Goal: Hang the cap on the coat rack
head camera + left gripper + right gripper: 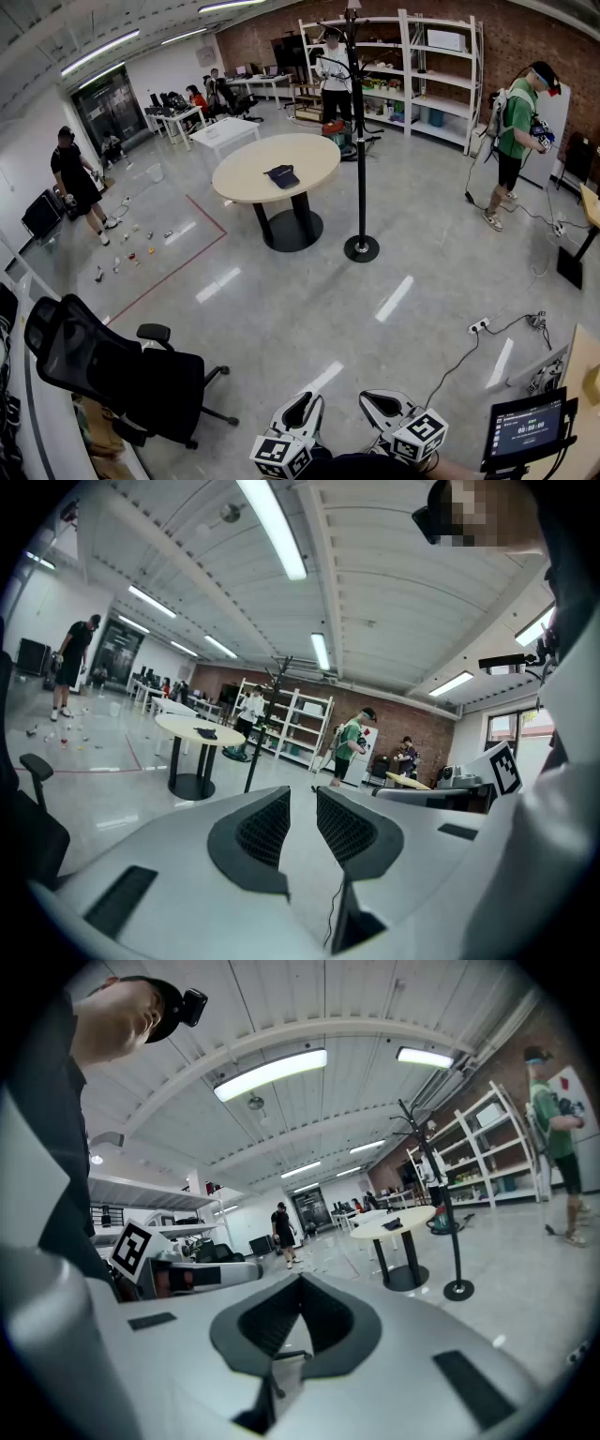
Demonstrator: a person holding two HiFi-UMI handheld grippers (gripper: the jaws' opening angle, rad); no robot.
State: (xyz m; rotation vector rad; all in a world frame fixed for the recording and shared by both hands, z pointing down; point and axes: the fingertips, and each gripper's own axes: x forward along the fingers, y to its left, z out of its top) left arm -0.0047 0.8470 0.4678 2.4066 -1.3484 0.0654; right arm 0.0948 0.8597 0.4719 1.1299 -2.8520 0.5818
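A dark cap [281, 175] lies on the round beige table [246, 180] across the room. Just right of the table stands the black coat rack [360, 131], bare on its round base. Both grippers sit at the bottom edge of the head view, far from the cap and rack. My left gripper [298, 412] is shut with nothing held, and my right gripper [386, 405] is shut and empty too. The left gripper view shows its jaws [302, 794] aimed toward the table [183, 726] and cap [206, 733]. The right gripper [300, 1281] faces the table [412, 1219], the cap [394, 1224] and the rack [438, 1199].
A black office chair [122, 370] stands near left. A power strip with cables [480, 325] lies on the floor at right, and a small screen [530, 427] is at bottom right. People stand at the left [75, 183], back [333, 75] and right [514, 131]. White shelves [422, 66] line the brick wall.
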